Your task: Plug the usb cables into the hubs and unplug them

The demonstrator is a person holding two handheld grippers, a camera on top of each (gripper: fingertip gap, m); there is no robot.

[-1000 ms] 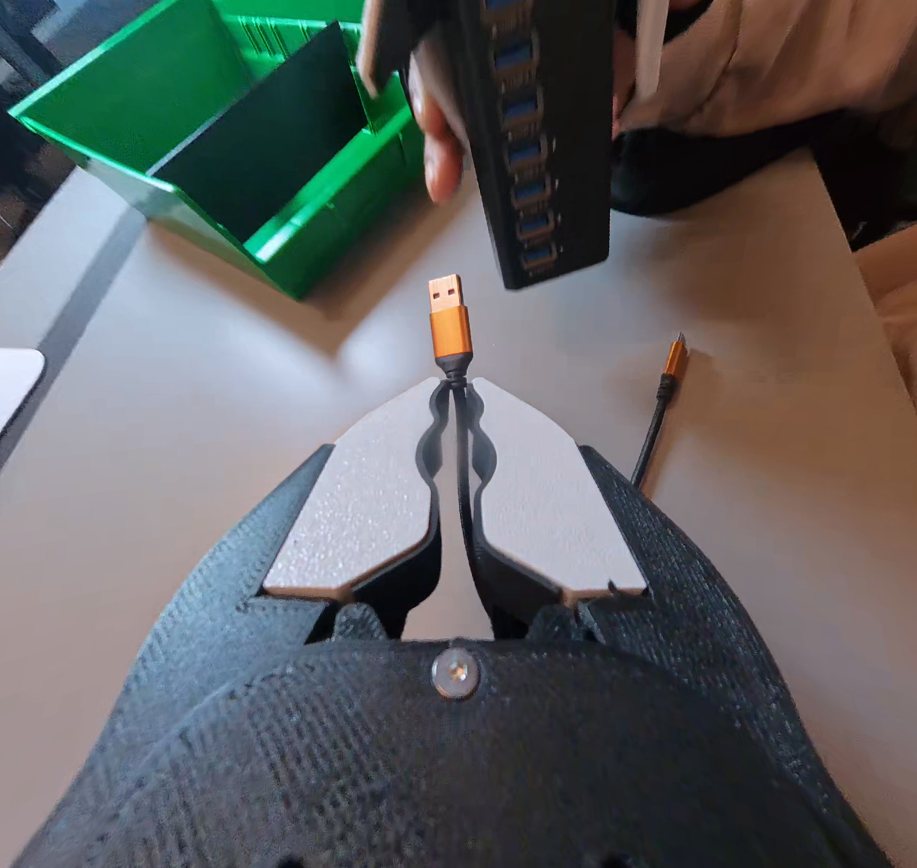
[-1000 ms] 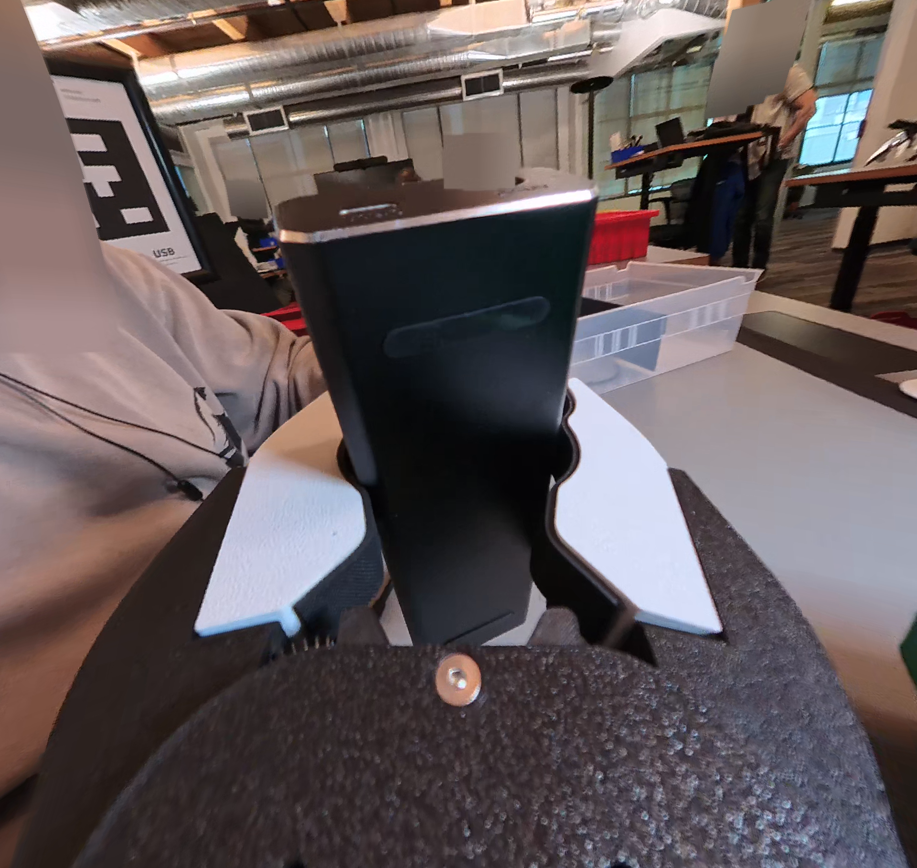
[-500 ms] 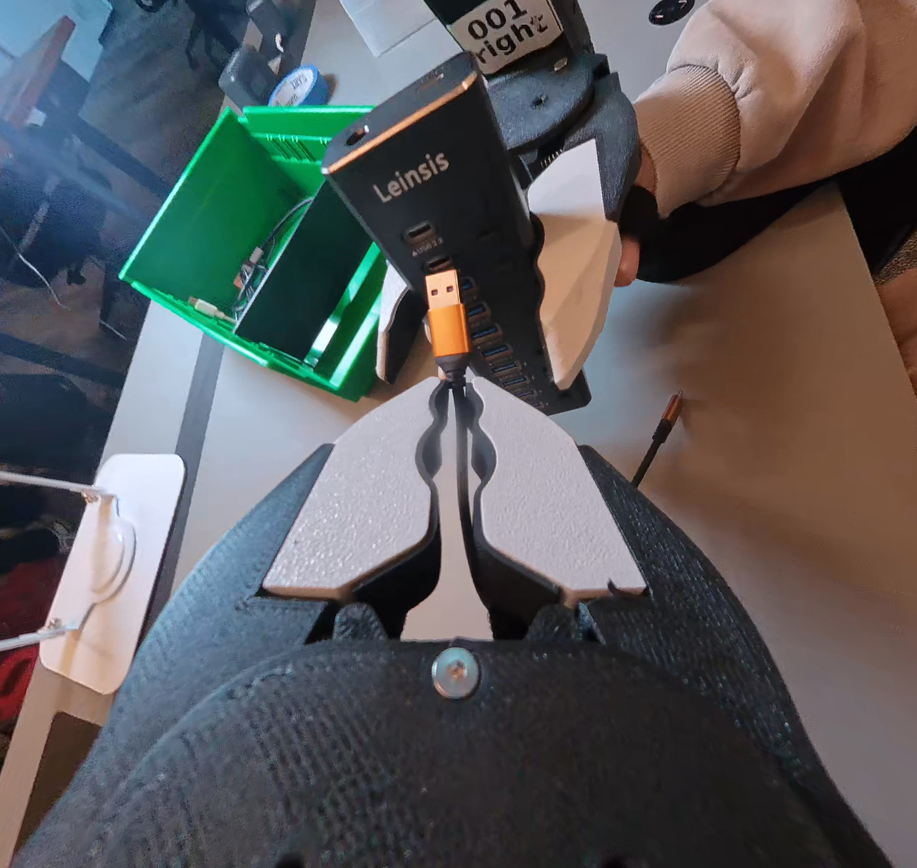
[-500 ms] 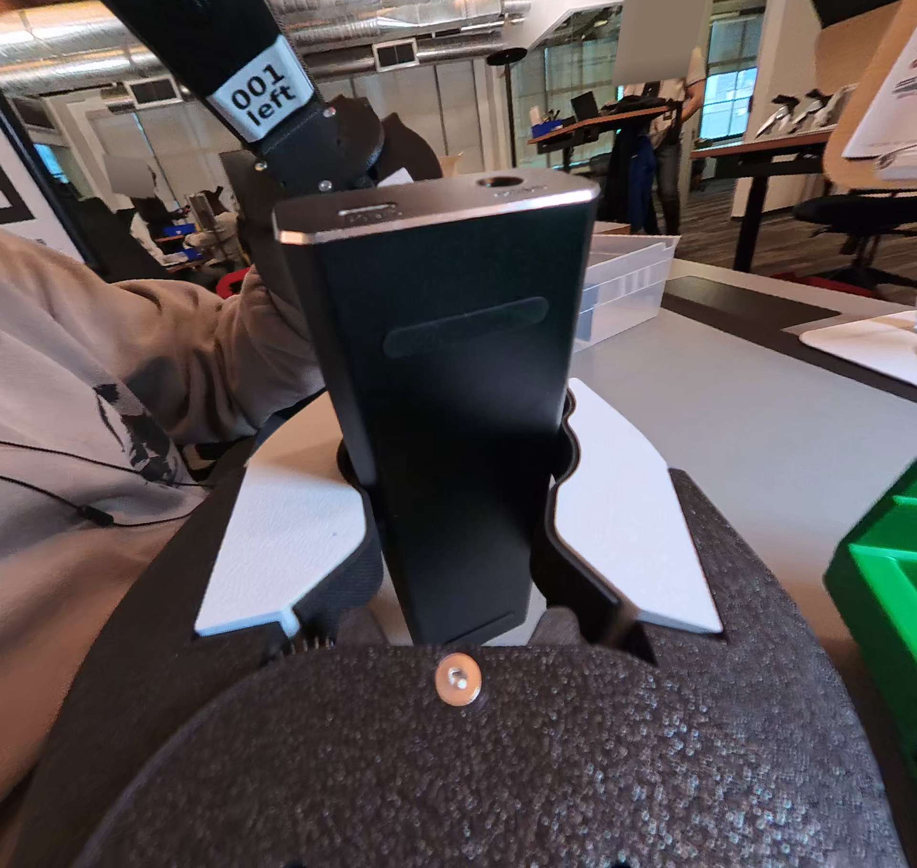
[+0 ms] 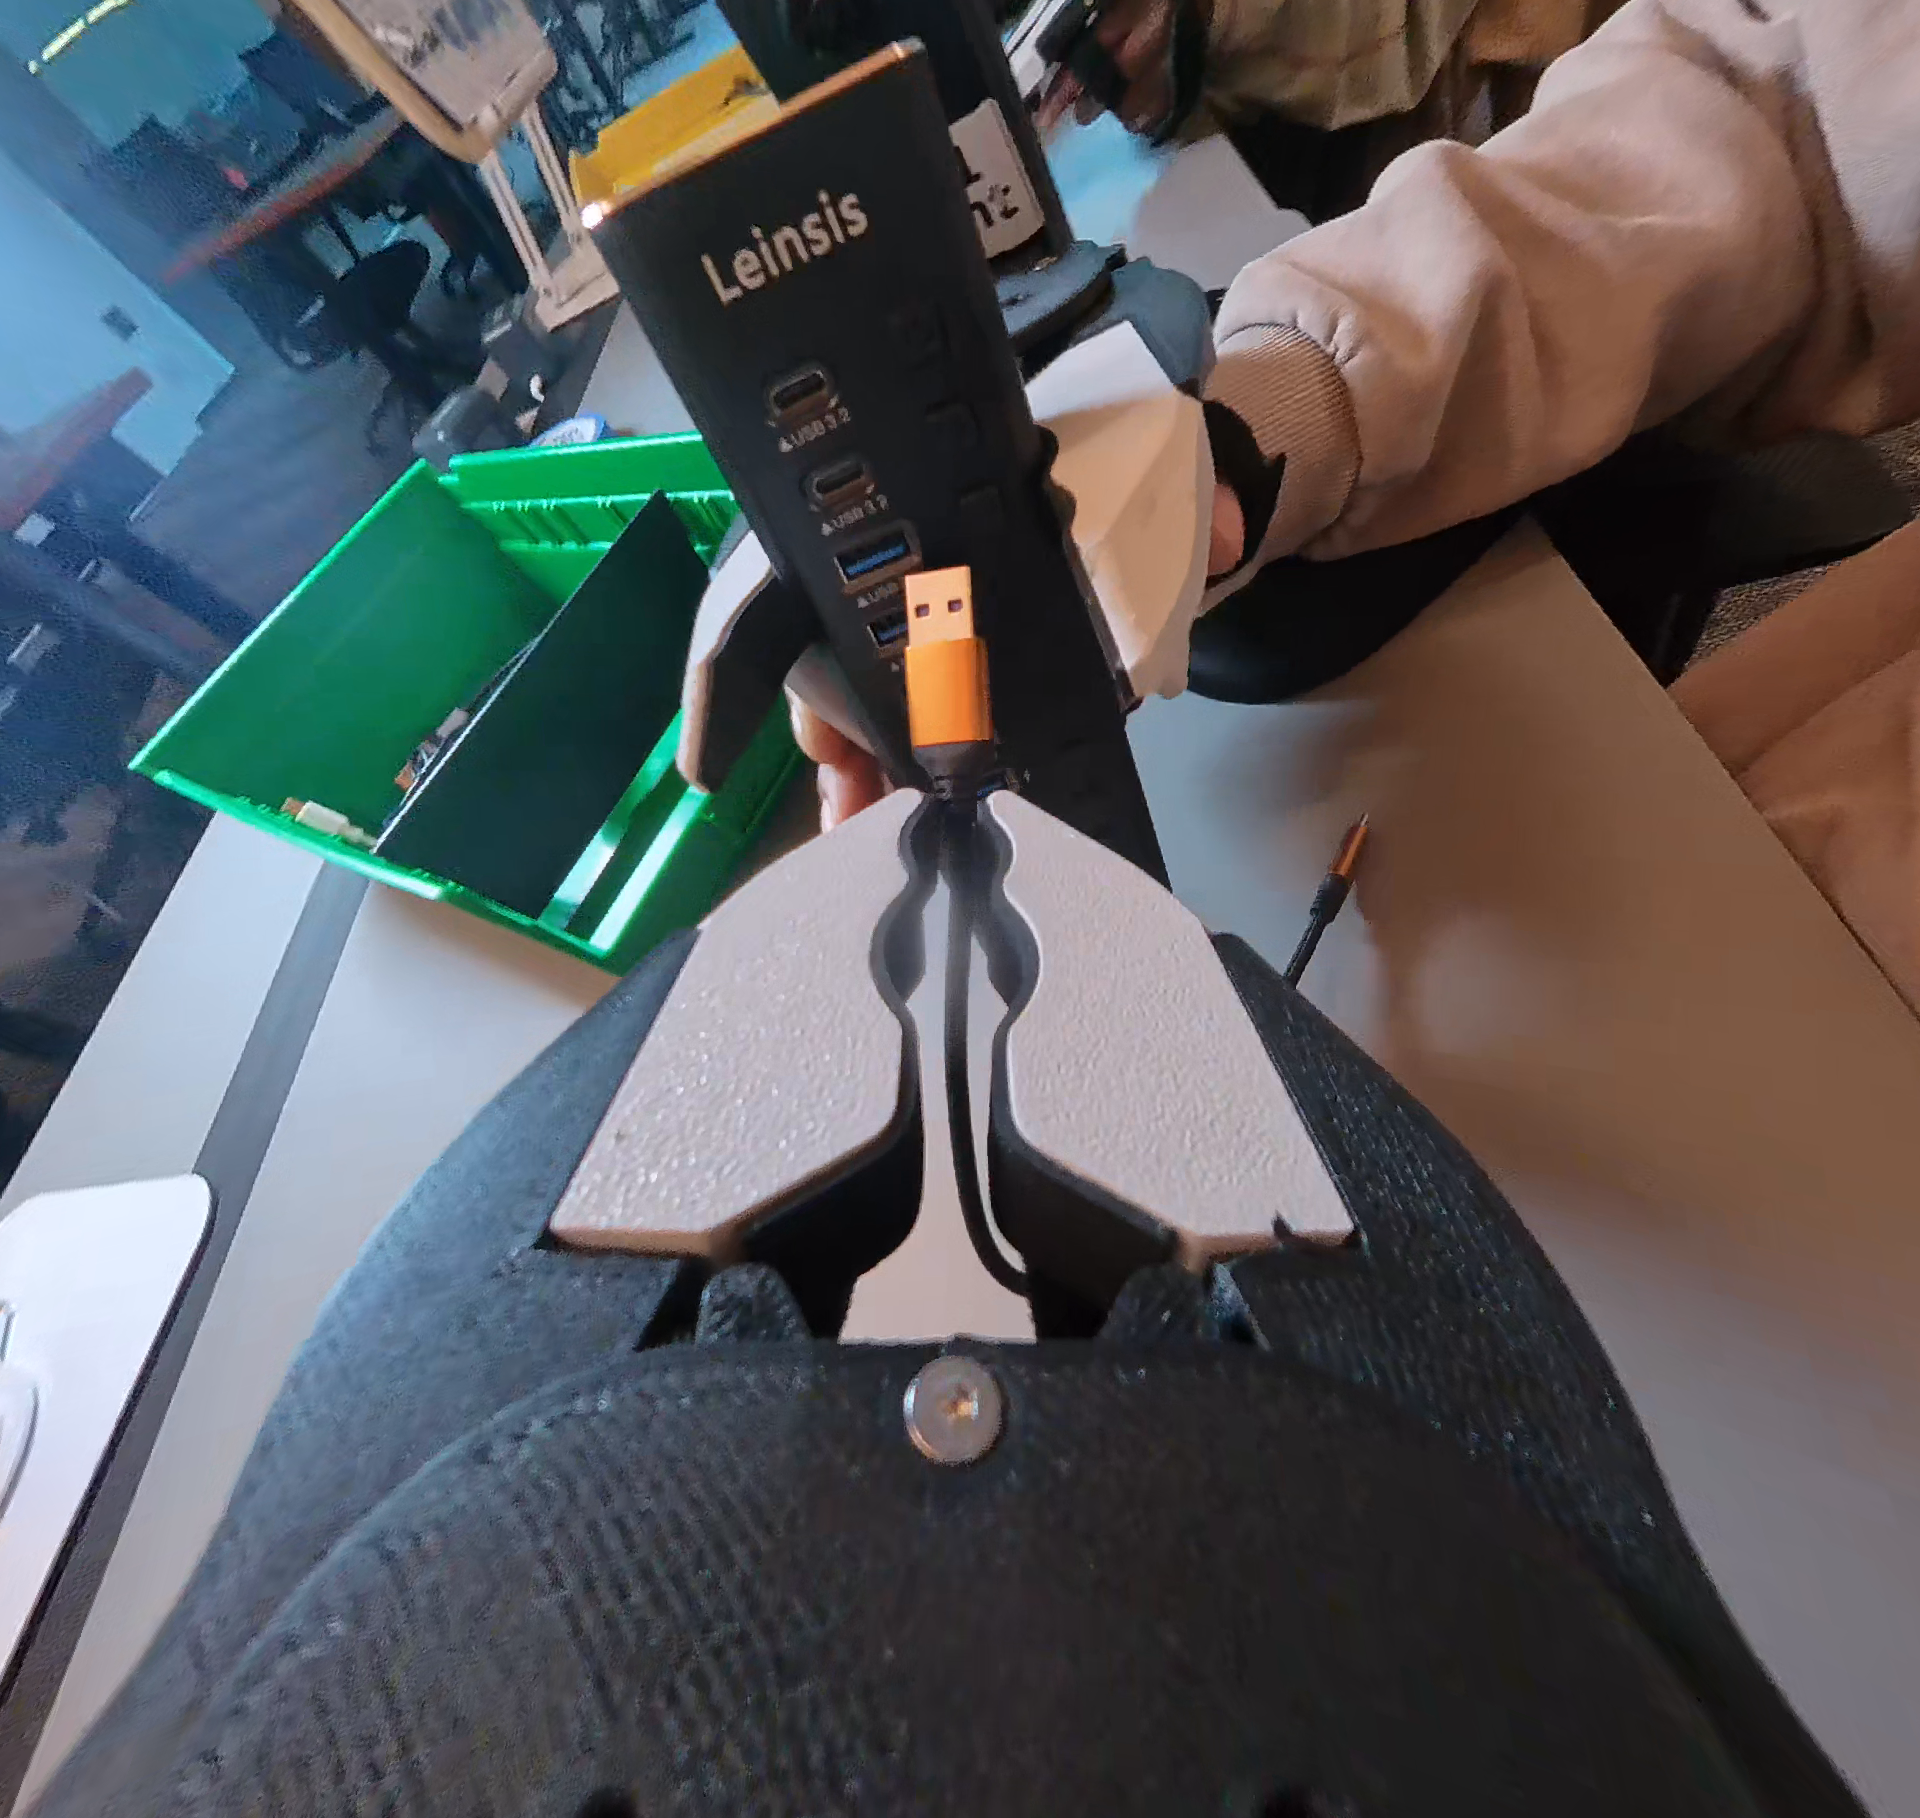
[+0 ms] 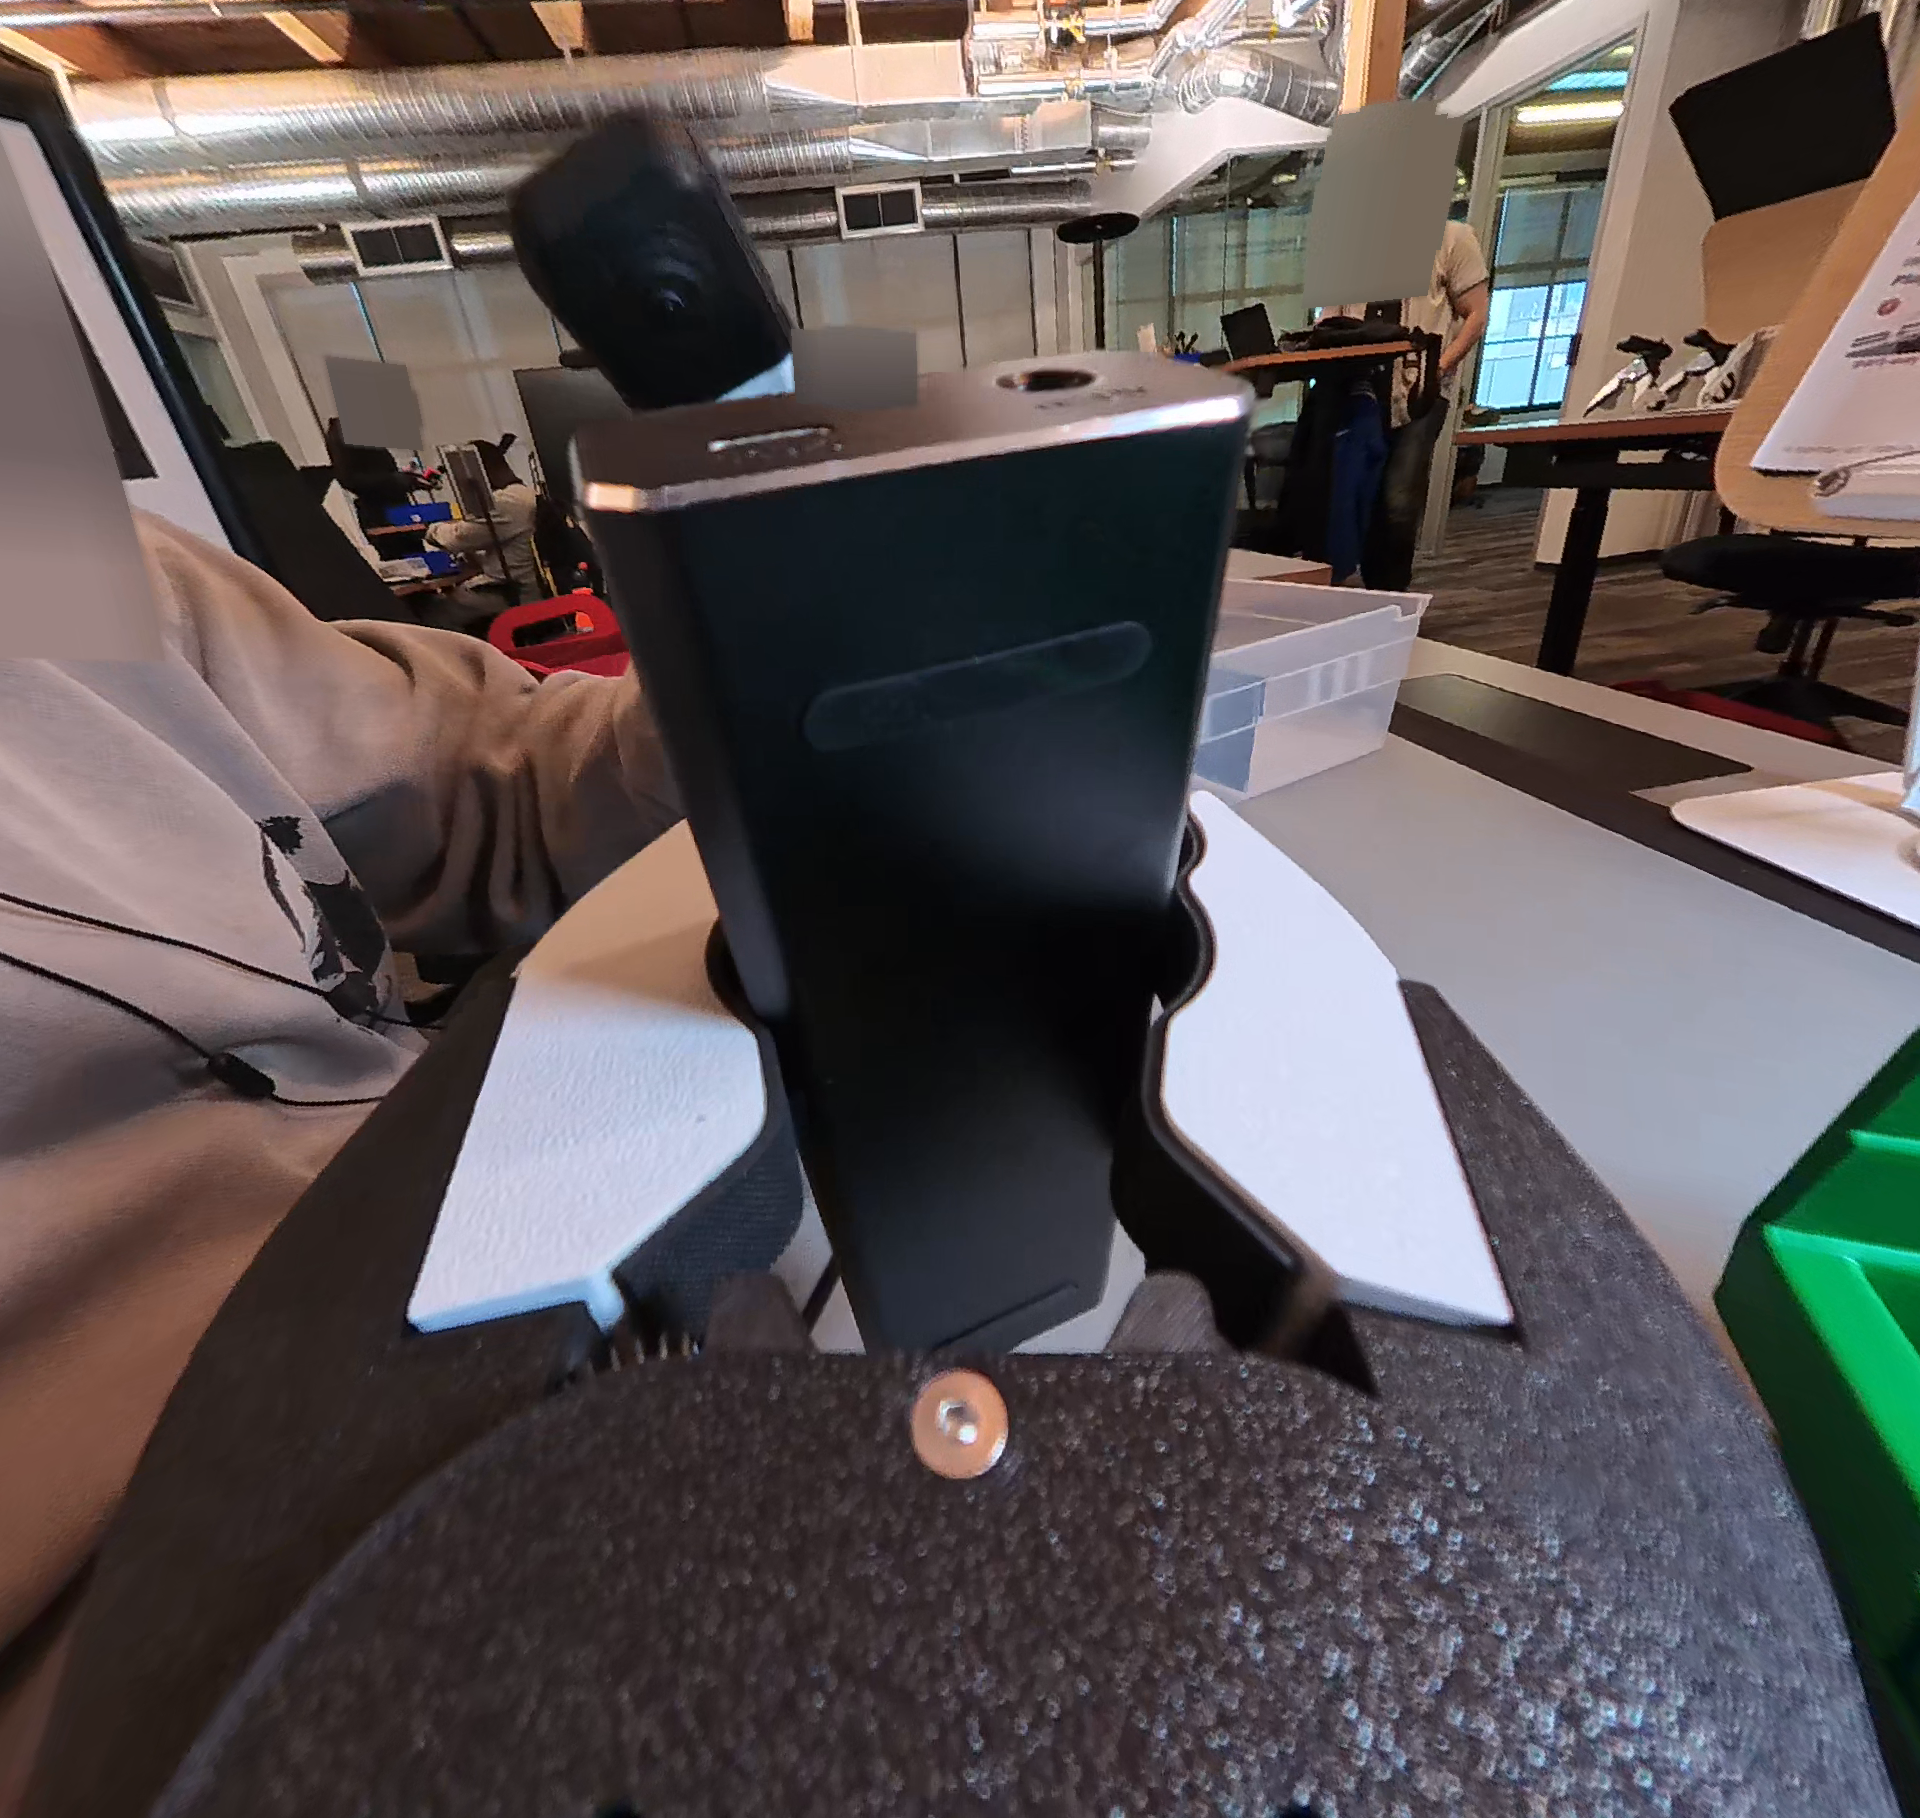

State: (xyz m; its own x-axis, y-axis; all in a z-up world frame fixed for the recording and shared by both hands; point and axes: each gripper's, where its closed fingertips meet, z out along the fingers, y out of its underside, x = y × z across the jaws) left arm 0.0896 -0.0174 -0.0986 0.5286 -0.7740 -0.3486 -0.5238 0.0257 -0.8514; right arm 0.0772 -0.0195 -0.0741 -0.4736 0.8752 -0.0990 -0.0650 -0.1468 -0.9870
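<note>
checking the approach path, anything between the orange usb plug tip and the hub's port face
Nothing shows between them in the left wrist view: the orange USB plug, held by the left gripper, overlaps the black hub port face. Whether a gap remains cannot be told.

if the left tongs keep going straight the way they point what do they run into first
Most likely the black usb hub, held up by the right tongs. The orange usb plug clamped in the left tongs leads and overlaps the hub's port face, so it should touch there first; the gap between them is unclear.
</note>
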